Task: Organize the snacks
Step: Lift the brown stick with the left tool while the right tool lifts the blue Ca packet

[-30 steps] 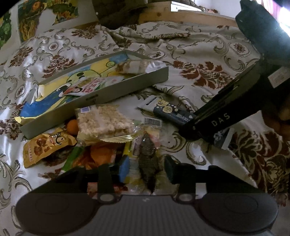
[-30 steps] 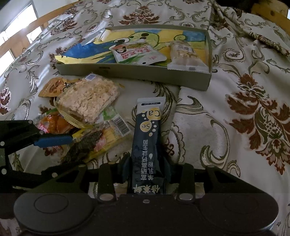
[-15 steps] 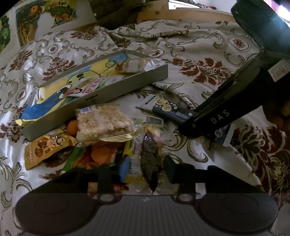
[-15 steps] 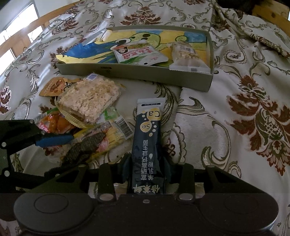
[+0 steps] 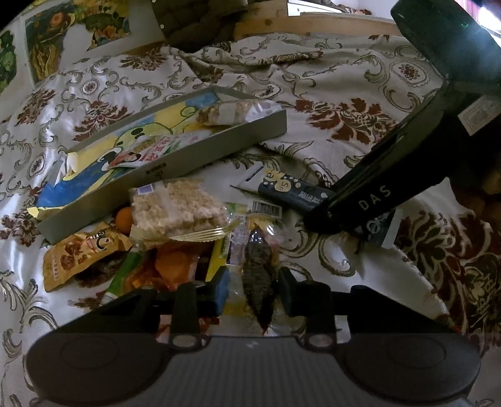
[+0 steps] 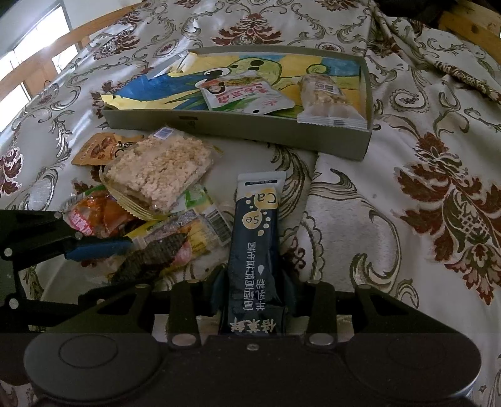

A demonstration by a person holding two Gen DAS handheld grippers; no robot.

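Note:
My right gripper (image 6: 253, 291) is shut on a dark blue stick sachet (image 6: 255, 238), which also shows in the left wrist view (image 5: 294, 191). My left gripper (image 5: 253, 288) is open, its fingers on either side of a clear packet with a dark dried fish (image 5: 258, 275), seen from the right wrist too (image 6: 150, 256). A grey shallow box (image 6: 238, 125) holds a white-and-green pouch (image 6: 247, 97) and a clear cereal bar (image 6: 328, 100). A puffed-rice packet (image 6: 159, 169), an orange packet (image 6: 97, 216) and a brown pouch (image 5: 78, 253) lie in front of the box.
Everything lies on a bed with a white, brown-flowered cover (image 6: 422, 203). A wooden bed frame (image 5: 313, 22) and wall pictures (image 5: 62, 34) are behind. The right gripper's black arm (image 5: 391, 188) crosses the left wrist view.
The left gripper has moved slightly forward over the fish packet. The right gripper keeps its hold on the sachet and has barely moved.

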